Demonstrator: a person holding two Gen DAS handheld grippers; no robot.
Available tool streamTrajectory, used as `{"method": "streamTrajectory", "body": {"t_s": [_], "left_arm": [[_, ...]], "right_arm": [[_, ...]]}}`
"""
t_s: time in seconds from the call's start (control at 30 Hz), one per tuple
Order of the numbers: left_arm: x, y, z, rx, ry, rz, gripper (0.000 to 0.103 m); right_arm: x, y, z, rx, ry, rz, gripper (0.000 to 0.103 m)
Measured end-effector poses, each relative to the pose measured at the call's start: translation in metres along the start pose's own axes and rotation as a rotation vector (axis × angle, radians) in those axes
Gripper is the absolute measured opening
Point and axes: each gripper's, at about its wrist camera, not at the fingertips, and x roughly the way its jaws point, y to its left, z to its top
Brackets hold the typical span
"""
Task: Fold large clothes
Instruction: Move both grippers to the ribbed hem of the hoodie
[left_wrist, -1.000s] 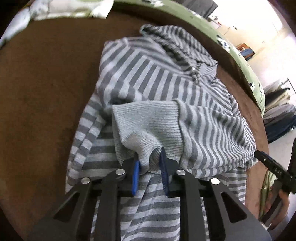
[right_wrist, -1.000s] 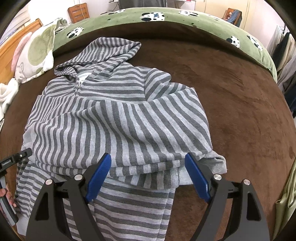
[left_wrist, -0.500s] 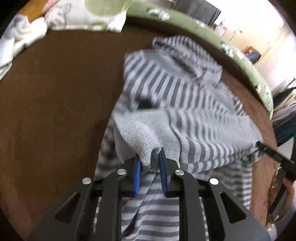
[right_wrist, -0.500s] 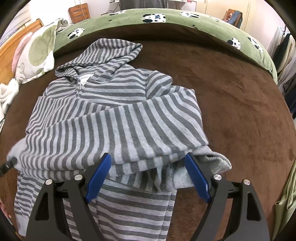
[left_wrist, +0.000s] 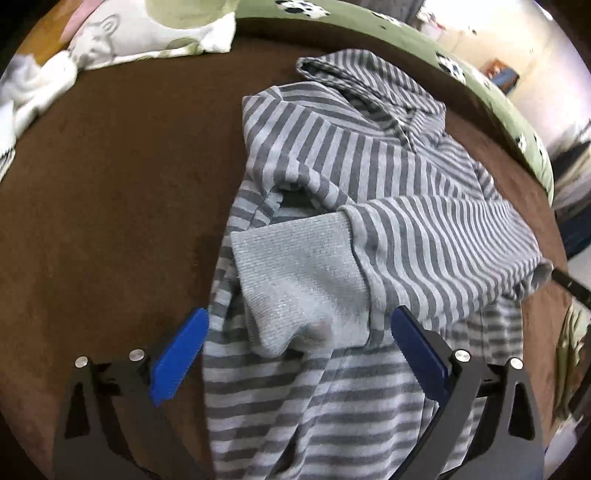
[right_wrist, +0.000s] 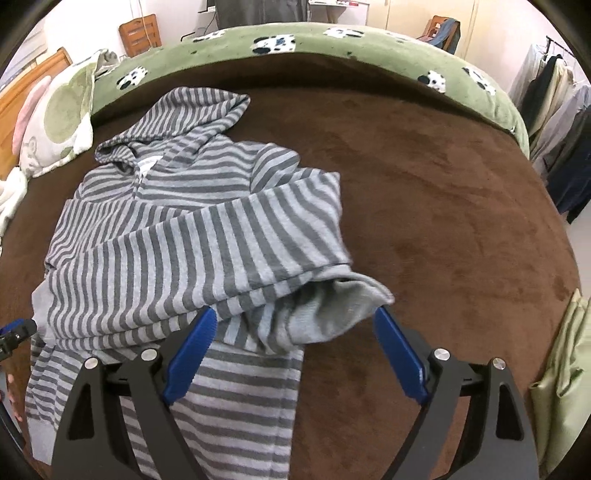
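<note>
Striped hoodie on a brown bed cover, seen along both claws with their jaws spread wide.

The left gripper (left_wrist: 299, 350) has its blue pads (left_wrist: 179, 356) far apart and holds nothing; the plain grey cuff (left_wrist: 299, 284) of a sleeve lies between and just ahead of them, on top of the striped hoodie (left_wrist: 369, 177), whose body runs forward to the hood (left_wrist: 369, 85) at the far end. To the claw's far left lies a pillow (left_wrist: 155, 33). The right gripper (right_wrist: 295, 354) is likewise wide and empty; a second grey cuff (right_wrist: 332, 314) lies between its pads, with the folded sleeve (right_wrist: 207, 254) running ahead and to its left across the hoodie. Bare brown cover (right_wrist: 461, 206) extends ahead and to its right, bordered beyond by a green blanket (right_wrist: 369, 40).
</note>
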Motion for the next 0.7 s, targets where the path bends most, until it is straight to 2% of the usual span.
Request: {"method": "streamTrajectory", "body": {"t_s": [0.23, 0.37, 0.5, 0.7], "left_arm": [[-0.047, 0.009, 0.002, -0.009, 0.025, 0.038, 0.097], [-0.075, 0.018, -0.008, -0.043, 0.028, 0.055, 0.097], [-0.094, 0.032, -0.036, -0.087, 0.041, 0.081, 0.097], [-0.091, 0.050, -0.091, -0.170, 0.062, 0.107, 0.097]], "right_arm": [[-0.048, -0.003, 0.000, -0.003, -0.038, 0.026, 0.086], [-0.075, -0.003, -0.012, -0.018, -0.047, 0.056, 0.086], [-0.086, -0.004, -0.039, -0.012, -0.035, 0.110, 0.086], [-0.083, 0.005, -0.105, -0.022, 0.014, 0.109, 0.086]]}}
